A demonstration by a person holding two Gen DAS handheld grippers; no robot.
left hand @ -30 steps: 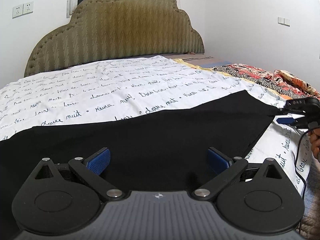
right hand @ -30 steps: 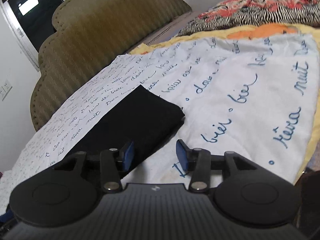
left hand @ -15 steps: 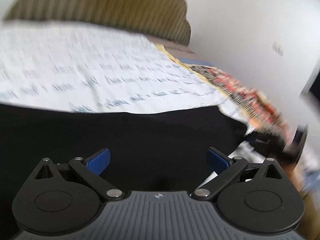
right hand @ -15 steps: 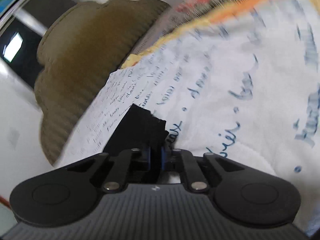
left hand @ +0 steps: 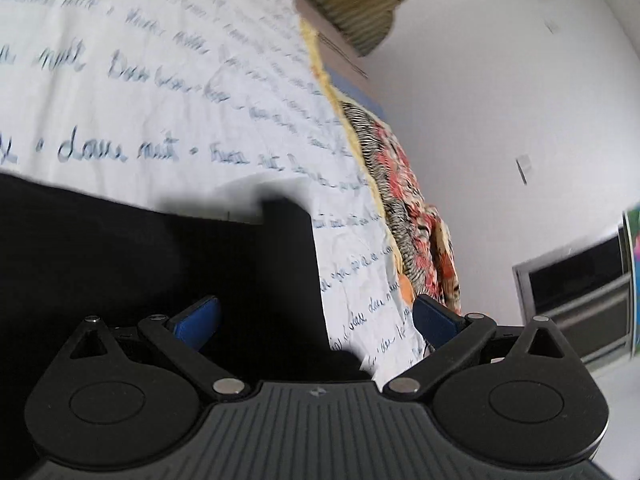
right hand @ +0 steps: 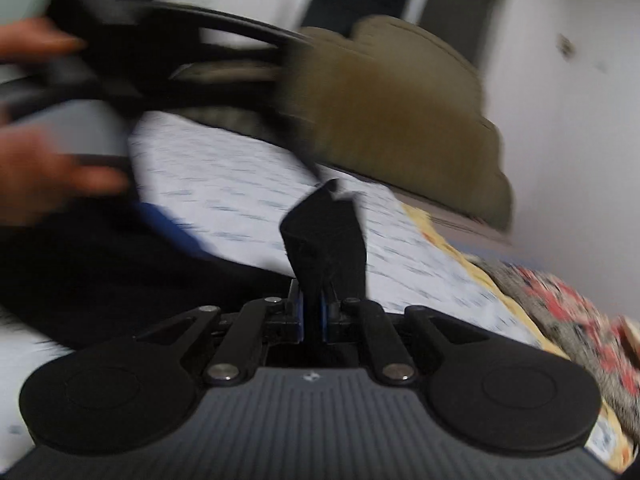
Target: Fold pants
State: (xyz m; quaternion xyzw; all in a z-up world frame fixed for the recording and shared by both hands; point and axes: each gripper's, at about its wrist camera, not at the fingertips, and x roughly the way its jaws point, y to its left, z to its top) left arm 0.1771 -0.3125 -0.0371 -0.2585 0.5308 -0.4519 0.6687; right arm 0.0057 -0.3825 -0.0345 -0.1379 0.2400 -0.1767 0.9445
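Bed [left hand: 168,92] with script-printed white sheet, olive headboard [right hand: 400,112] behind. Black pants [left hand: 152,272] spread on sheet. Left hand-held gripper [left hand: 316,322] released, above pants. Right hand-held gripper [right hand: 312,314] clenched on lifted pants corner.

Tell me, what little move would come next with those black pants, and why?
Probably carry the pinched end across onto the rest of the black pants. The right tool is shut on a corner of the cloth, lifted off the bedsheet, while the left tool stands open over the spread fabric, holding nothing.
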